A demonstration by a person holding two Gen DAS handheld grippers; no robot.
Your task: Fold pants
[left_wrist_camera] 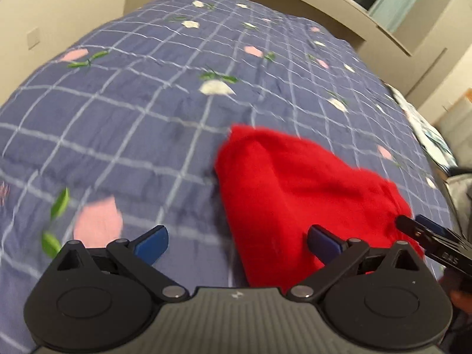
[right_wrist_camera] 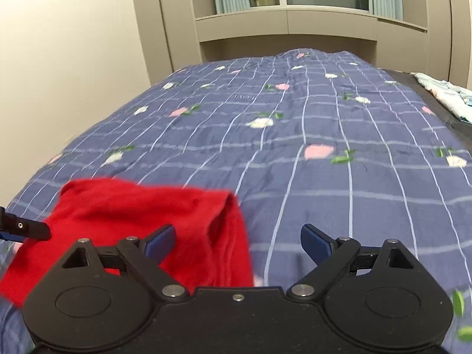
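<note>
The red pants (left_wrist_camera: pixel 298 194) lie folded in a compact bundle on the blue checked bedspread (left_wrist_camera: pixel 141 112). They also show in the right wrist view (right_wrist_camera: pixel 153 215), at lower left. My left gripper (left_wrist_camera: pixel 237 243) is open and empty, its right finger over the bundle's near edge. My right gripper (right_wrist_camera: pixel 238 243) is open and empty, its left finger over the bundle's near right part. The right gripper's fingertips (left_wrist_camera: pixel 424 227) show at the bundle's right edge in the left wrist view. The left gripper's fingertip (right_wrist_camera: pixel 26 230) shows at the bundle's left edge in the right wrist view.
The bedspread (right_wrist_camera: pixel 295 135) has pink and white flowers. A light patterned cloth (right_wrist_camera: pixel 445 94) lies at the bed's far right edge. Beige cabinets (right_wrist_camera: pixel 286 26) and a window stand beyond the bed's head. A wall (right_wrist_camera: pixel 67 59) runs along the left side.
</note>
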